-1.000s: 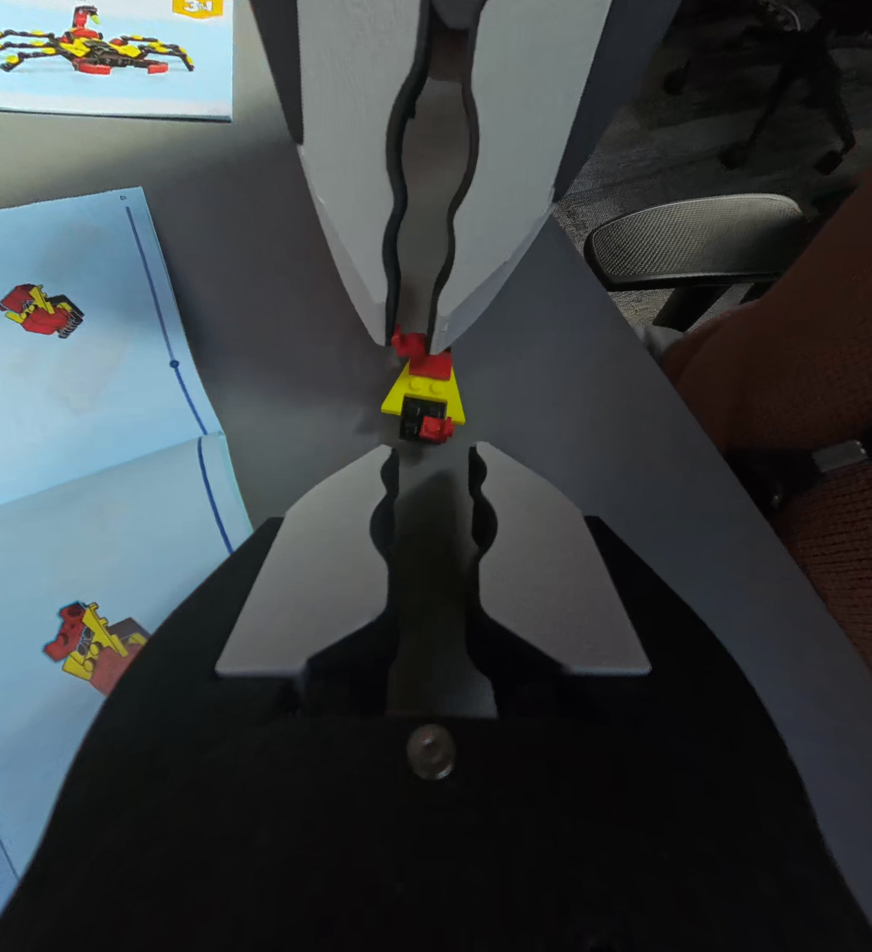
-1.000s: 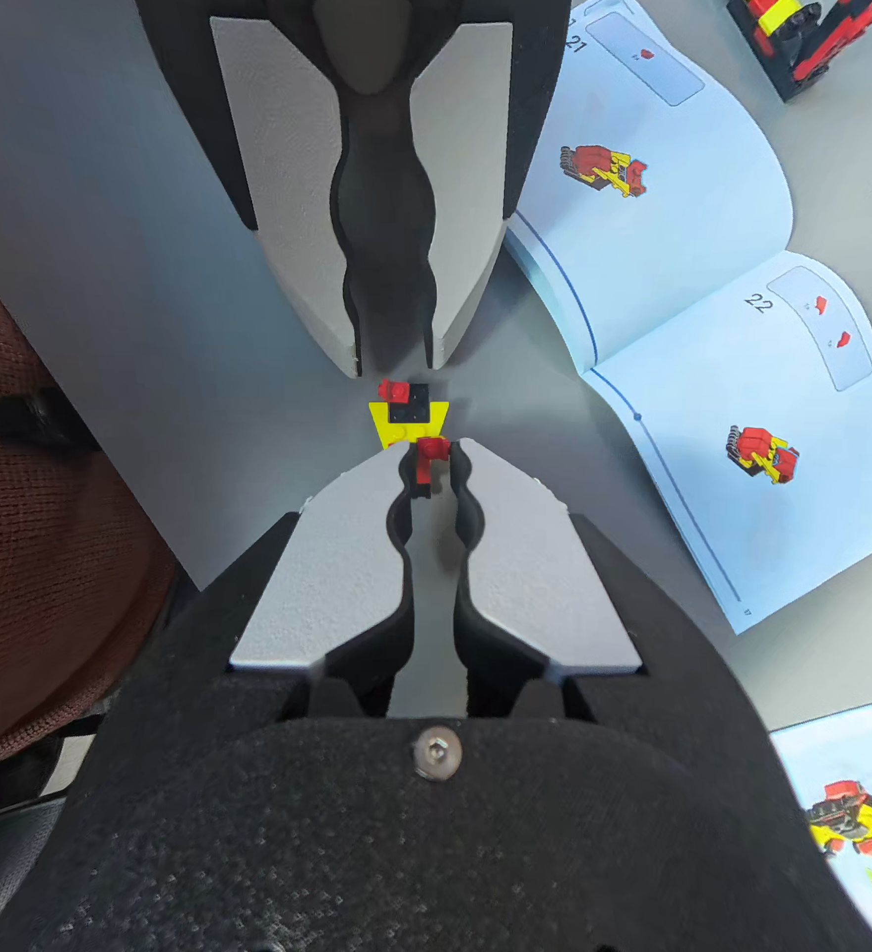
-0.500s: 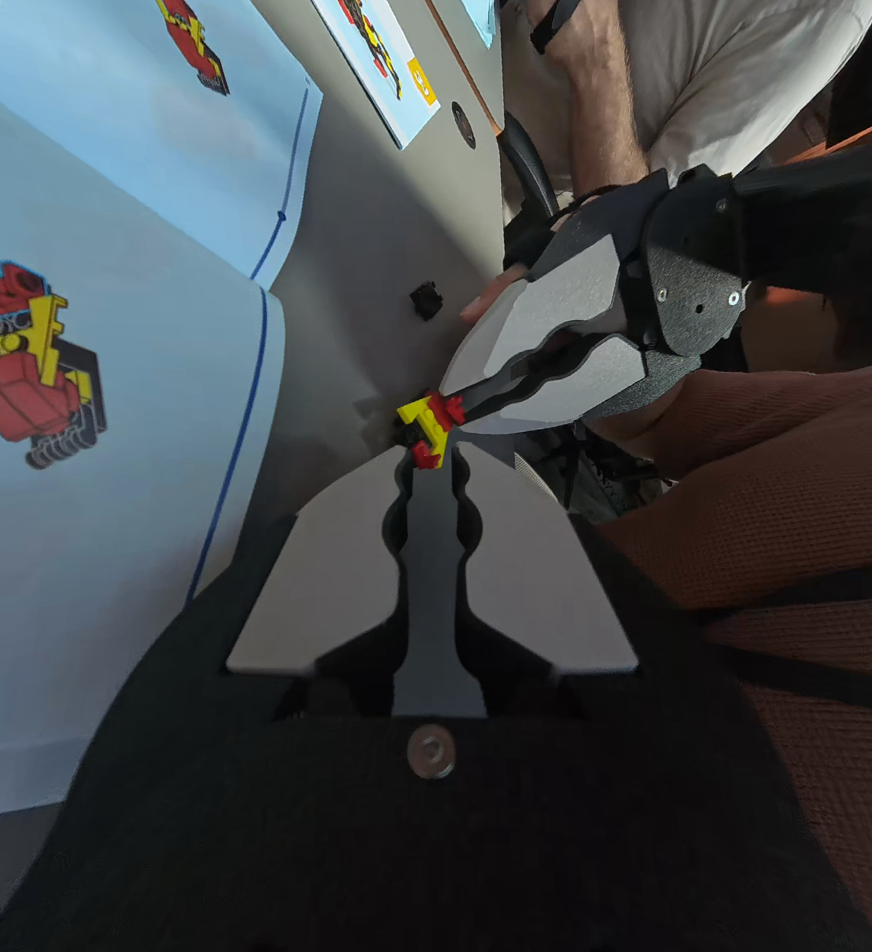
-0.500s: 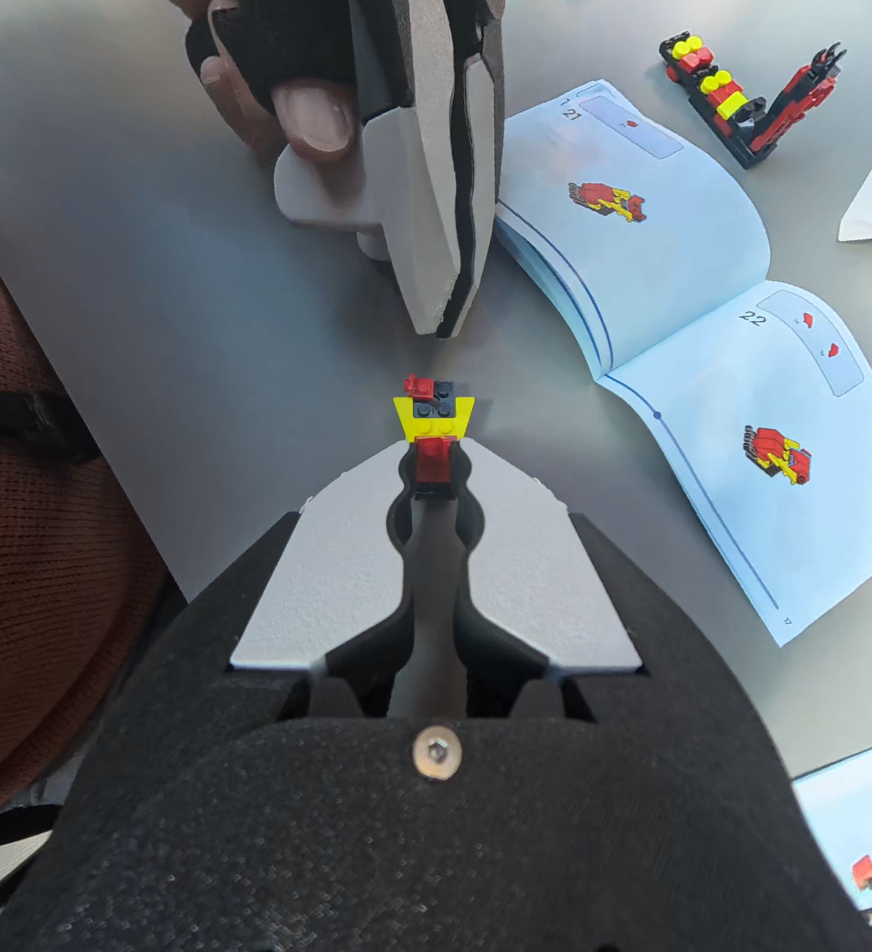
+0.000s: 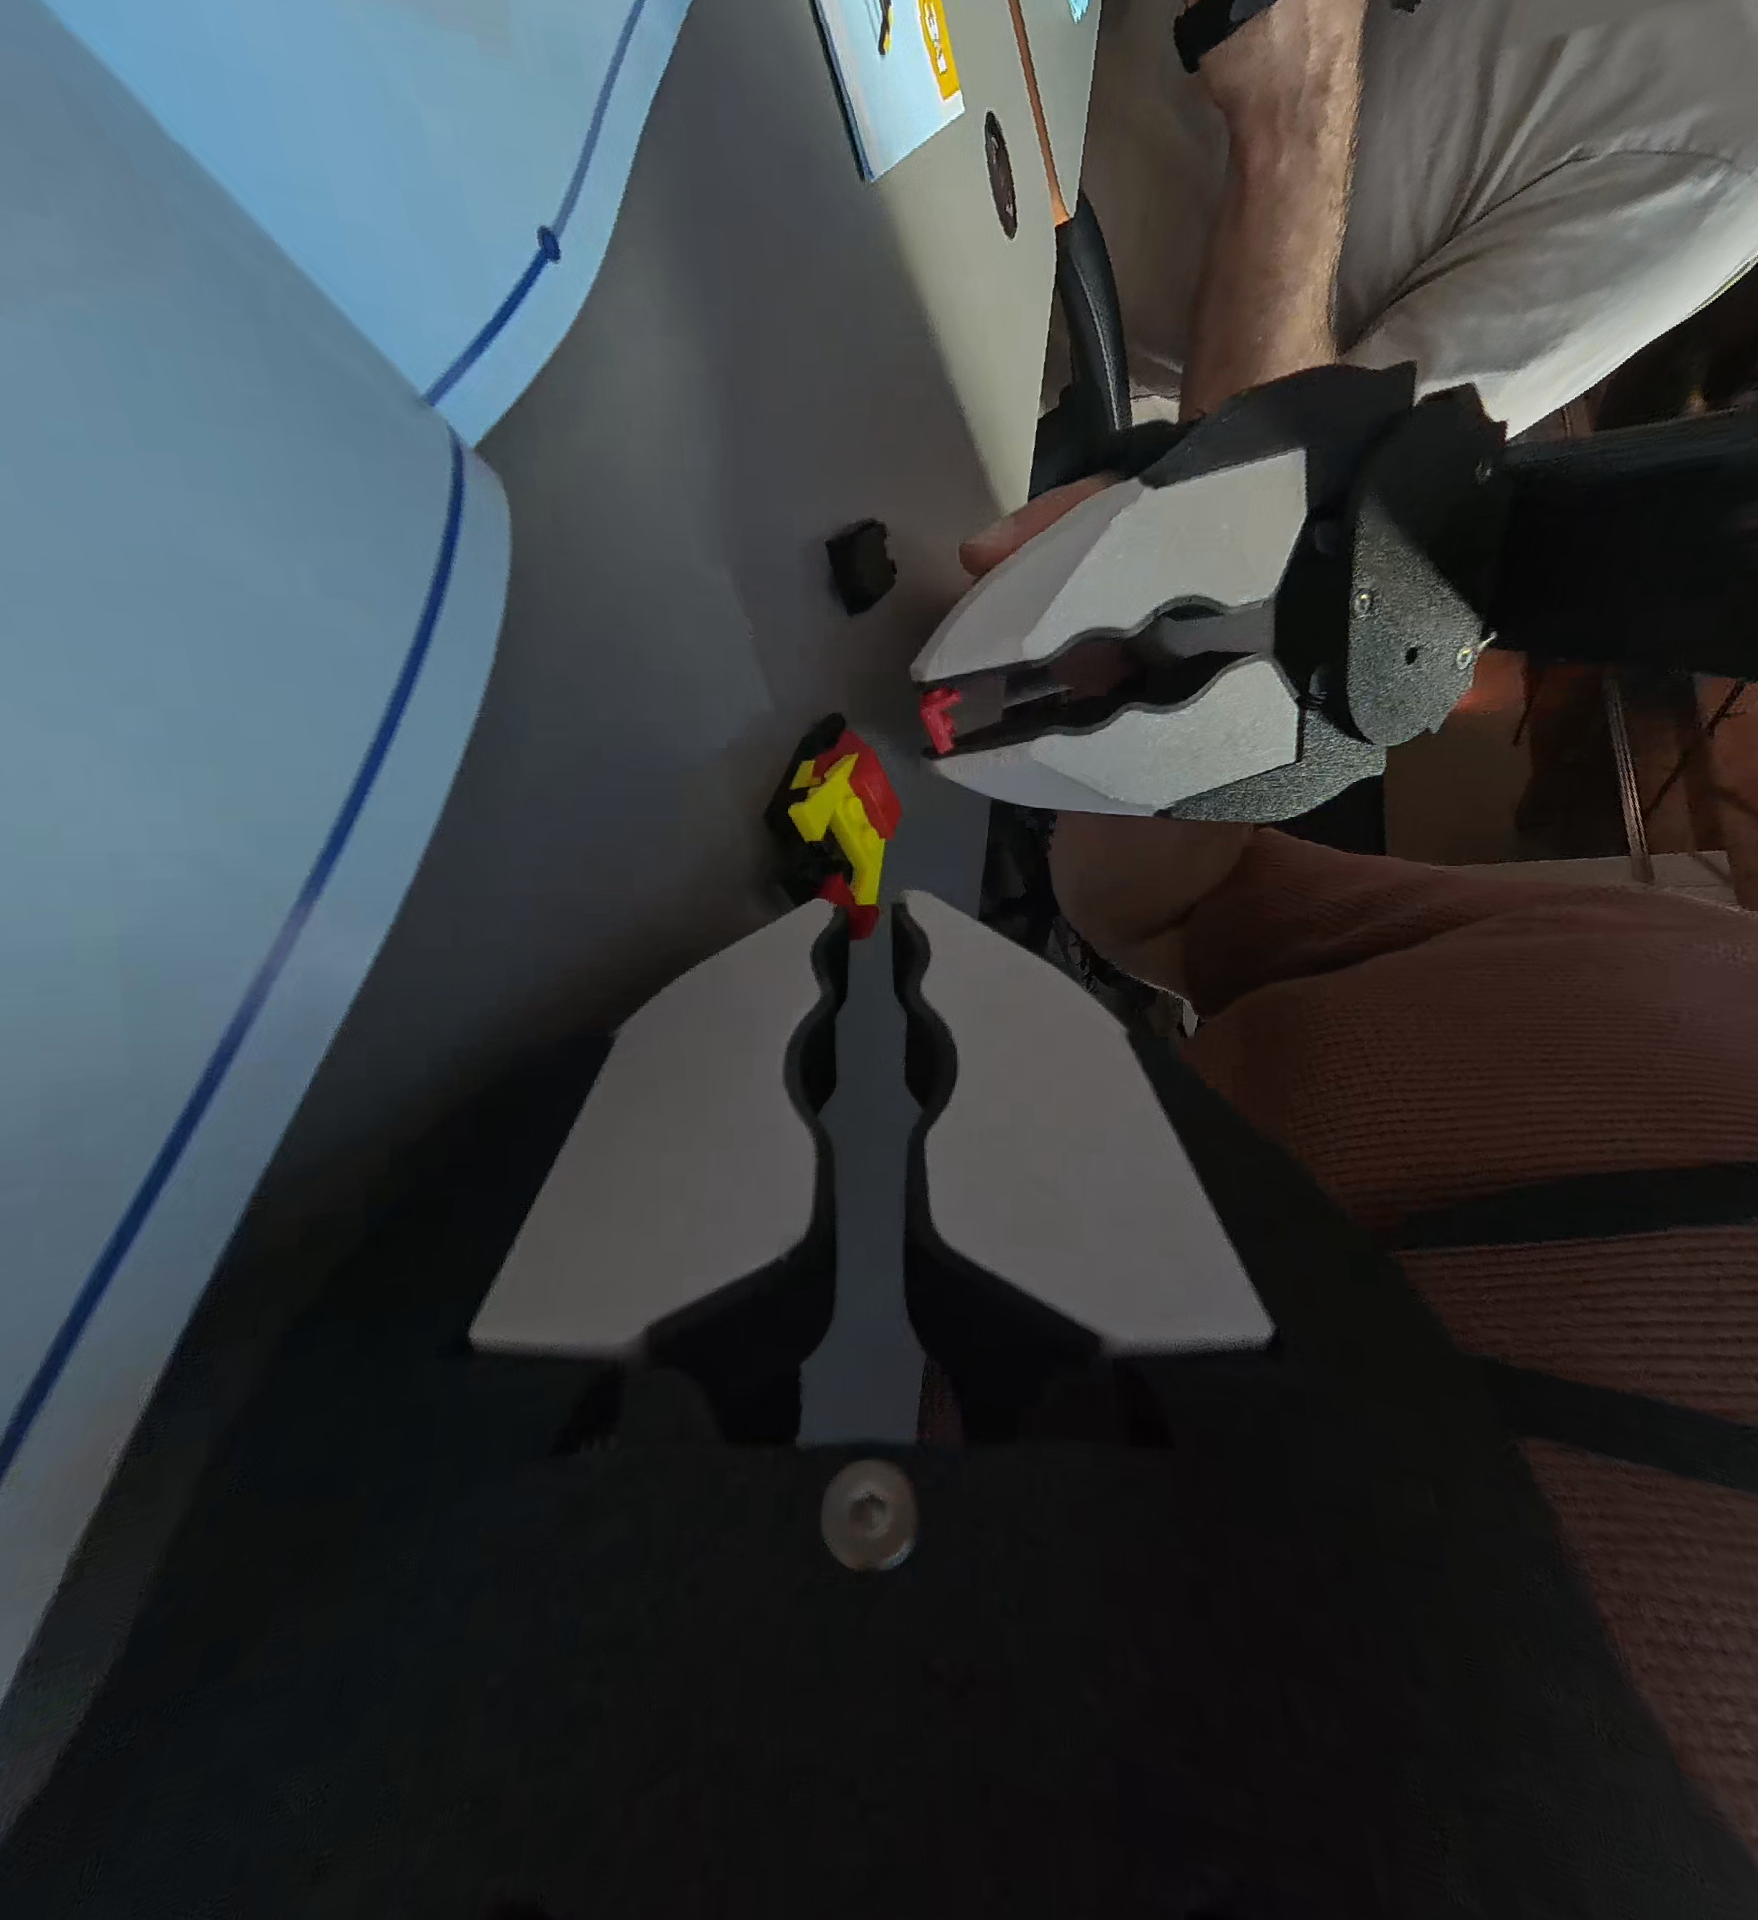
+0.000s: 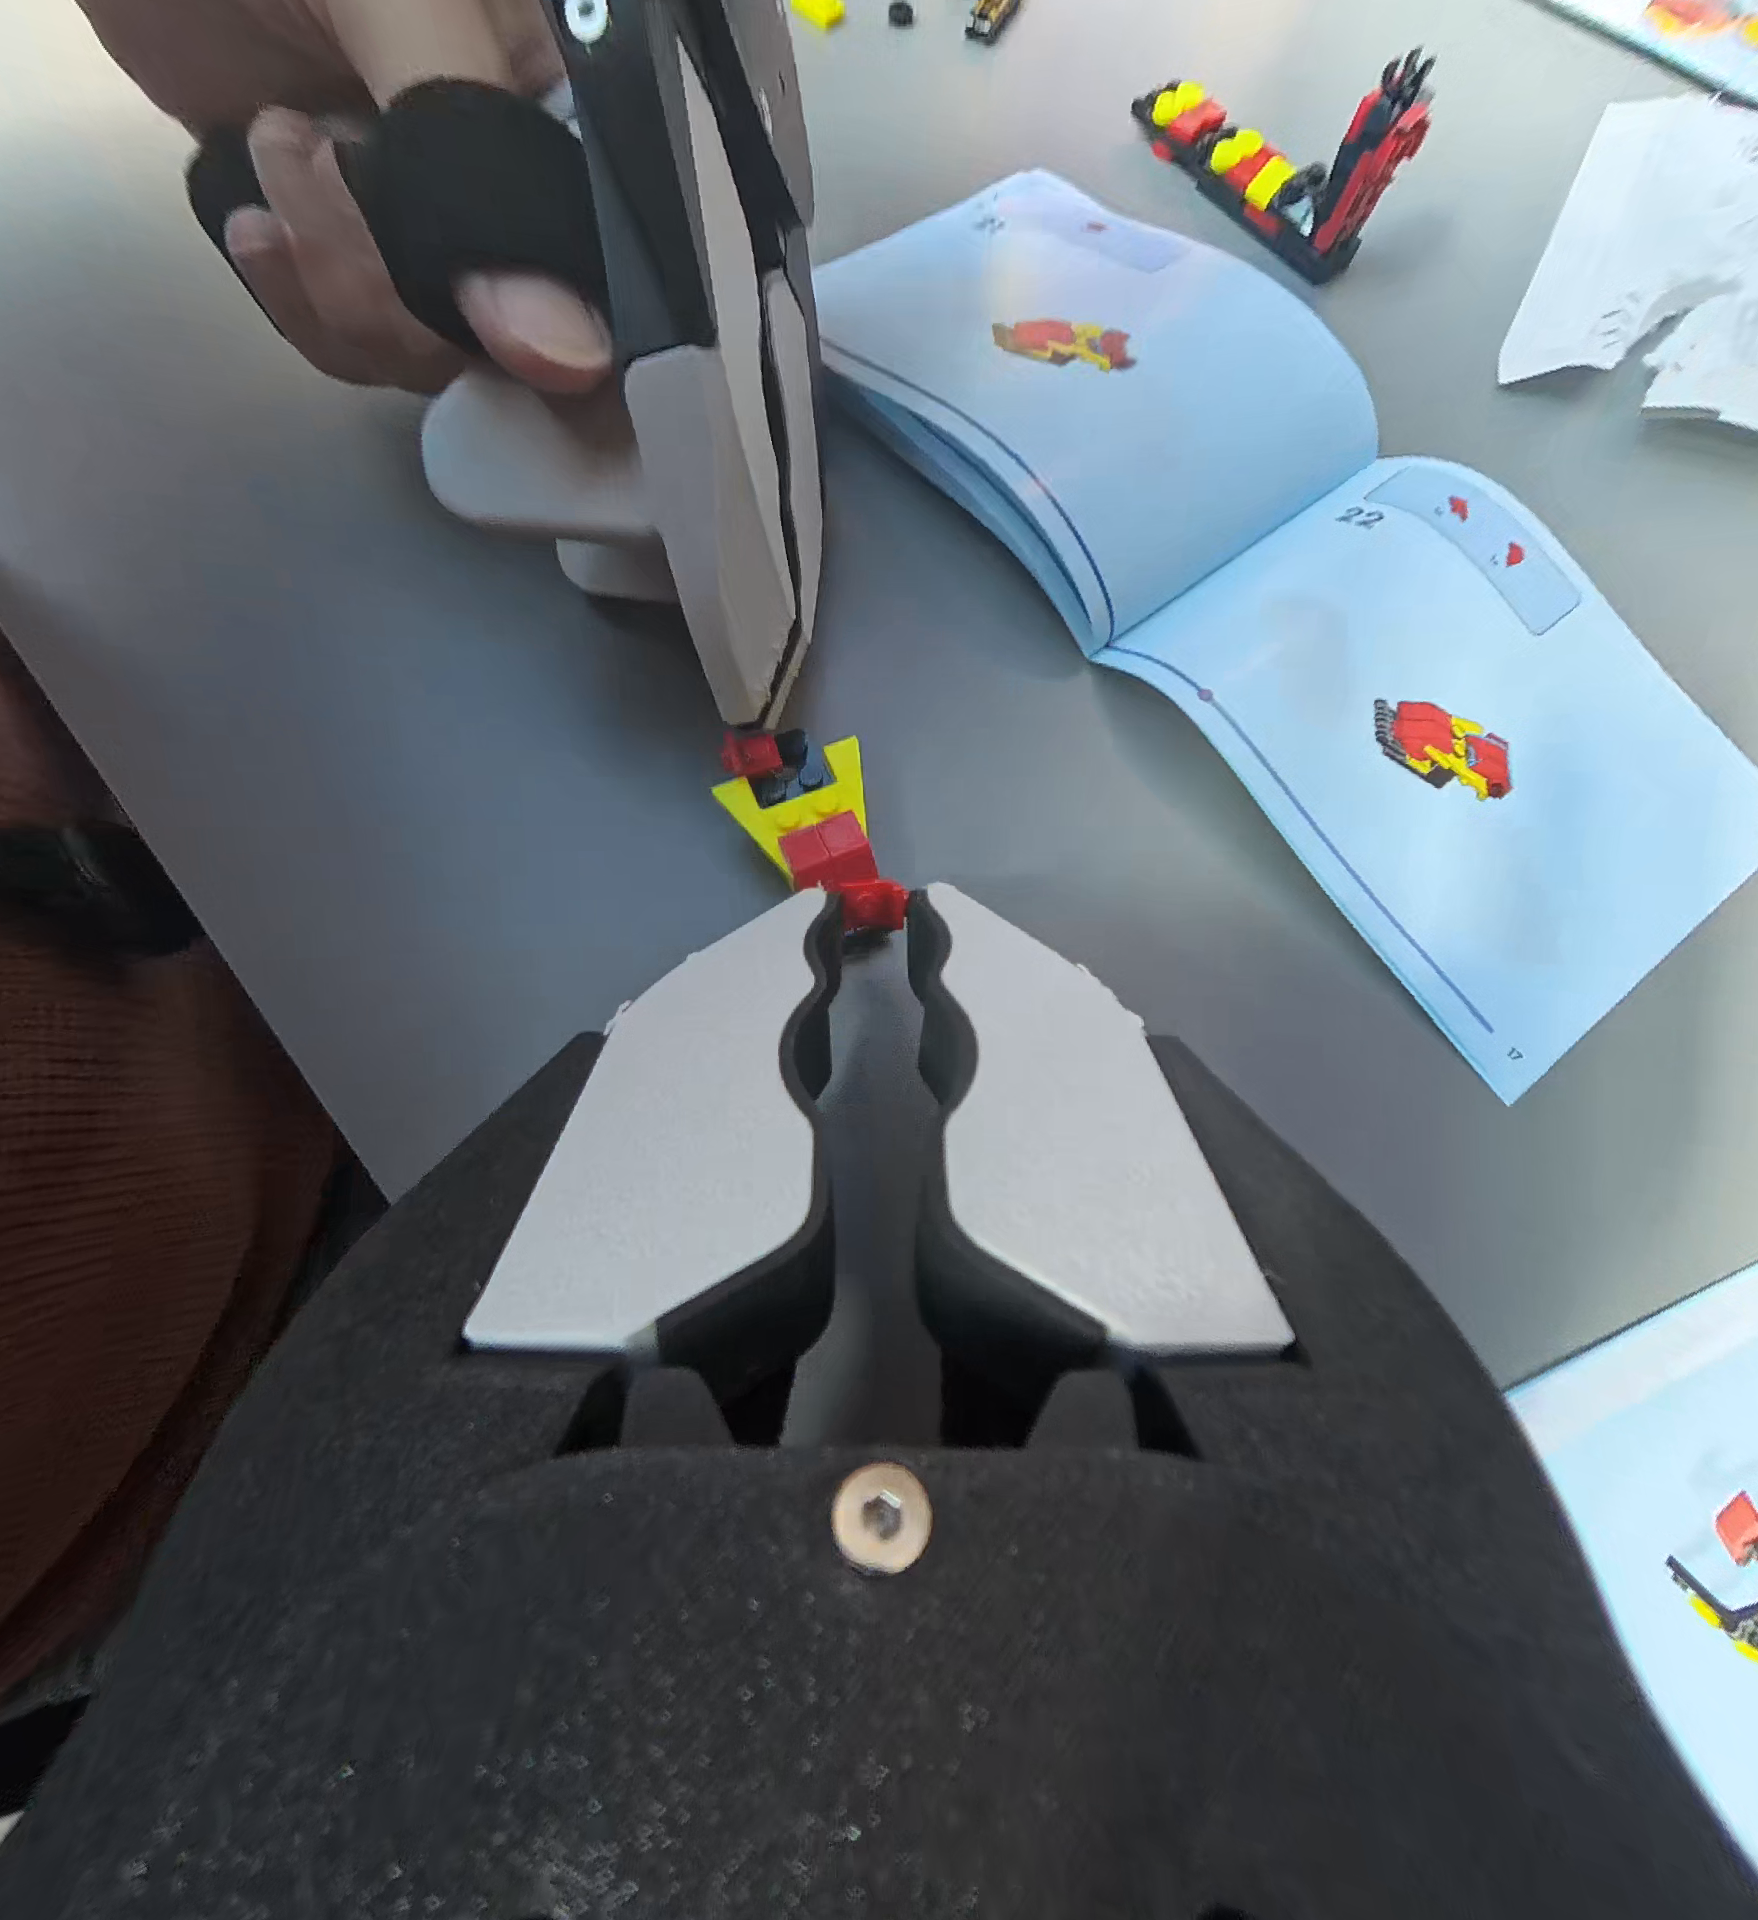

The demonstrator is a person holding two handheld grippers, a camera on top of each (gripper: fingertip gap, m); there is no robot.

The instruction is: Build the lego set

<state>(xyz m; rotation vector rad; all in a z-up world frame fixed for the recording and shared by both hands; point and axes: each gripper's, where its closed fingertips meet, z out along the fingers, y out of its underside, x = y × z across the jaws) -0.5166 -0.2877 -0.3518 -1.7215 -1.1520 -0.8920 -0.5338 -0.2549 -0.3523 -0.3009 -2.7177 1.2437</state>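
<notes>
Grey table (image 6: 387, 748), booklet (image 6: 1218, 468), left fingers (image 5: 709, 1143) pinch model (image 5: 839, 810), right fingers (image 6: 688, 1143) pinch red piece (image 6: 875, 902)

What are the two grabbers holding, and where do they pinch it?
Left gripper pinches the small Lego build by its red end piece. Right gripper holds a small red piece at its tips.

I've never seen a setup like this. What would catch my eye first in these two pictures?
Two grey pincers meet near the edge of a grey table. The left gripper pinches a small red, yellow and black model by one end, and the right gripper holds a red piece at its other end. Beside them lies an open blue booklet, with a longer build beyond it.
</notes>
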